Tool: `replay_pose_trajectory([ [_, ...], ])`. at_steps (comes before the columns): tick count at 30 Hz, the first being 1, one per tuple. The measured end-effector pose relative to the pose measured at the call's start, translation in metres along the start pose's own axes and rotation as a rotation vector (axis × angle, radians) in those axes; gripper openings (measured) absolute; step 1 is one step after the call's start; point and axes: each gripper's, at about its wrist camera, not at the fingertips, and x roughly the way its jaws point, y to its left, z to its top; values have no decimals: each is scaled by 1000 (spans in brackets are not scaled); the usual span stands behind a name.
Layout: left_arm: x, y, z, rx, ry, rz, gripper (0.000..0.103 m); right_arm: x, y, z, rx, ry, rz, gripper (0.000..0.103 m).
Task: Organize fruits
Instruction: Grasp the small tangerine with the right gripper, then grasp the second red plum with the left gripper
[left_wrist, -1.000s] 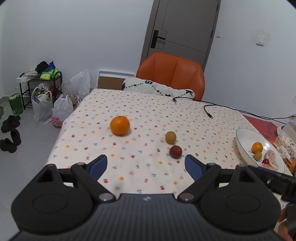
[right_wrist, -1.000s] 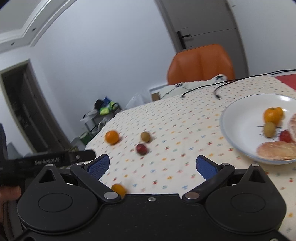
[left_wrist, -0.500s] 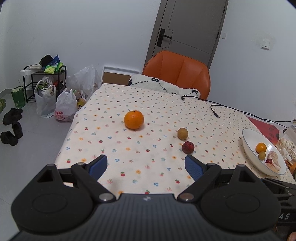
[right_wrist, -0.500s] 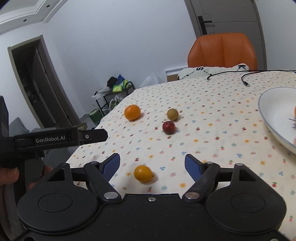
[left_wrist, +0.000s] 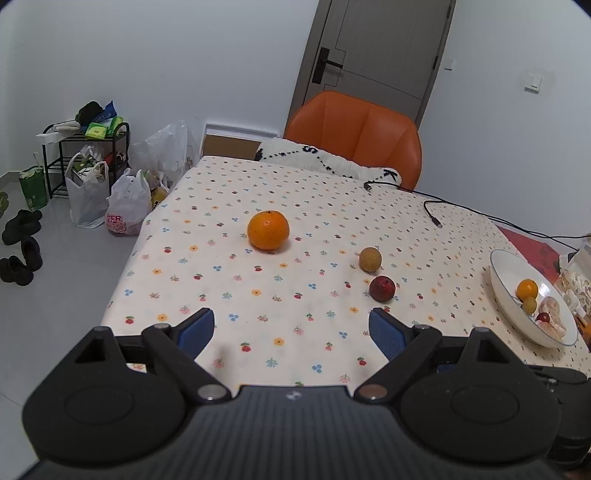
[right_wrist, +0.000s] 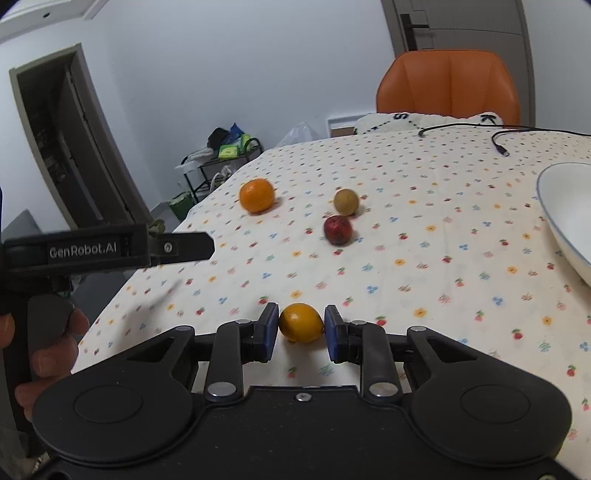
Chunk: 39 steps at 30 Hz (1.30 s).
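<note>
We see a small yellow-orange fruit (right_wrist: 301, 322) on the tablecloth (right_wrist: 424, 229) near its front edge, between the blue pads (right_wrist: 269, 331) of our right gripper (right_wrist: 301, 330); both pads sit against its sides, pinching it while it rests on the cloth. Farther back lie a red fruit (right_wrist: 338, 230) and just behind it a tan fruit (right_wrist: 346, 201), close together, with an orange (right_wrist: 257, 195) off to their left. The white plate (left_wrist: 517, 310) stands to the right, holding an orange fruit, a yellowish one, a red one and peeled segments. Our left gripper (left_wrist: 291, 330) hovers above the cloth's near edge, jaws spread wide and empty. A hand (right_wrist: 48, 343) grips its handle.
</note>
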Motion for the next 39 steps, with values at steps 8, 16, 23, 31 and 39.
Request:
replay_pose_trajectory([
  [8,10,-17,4,31,-11,-24,89,-8,-17,12,27,-46,-18,25],
  [16,25,-30,10,43,-6,-42,87,-14,-39,19,68,-76,-42,25],
  [23,40,-47,15,61,-4,-50,79,-19,-57,21,100,-91,-56,25],
  [31,58,-65,17,75,13,-64,63,-27,-76,23,129,-108,-83,25],
  [39,82,-84,15,113,32,-57,54,-39,-96,24,161,-137,-110,25],
])
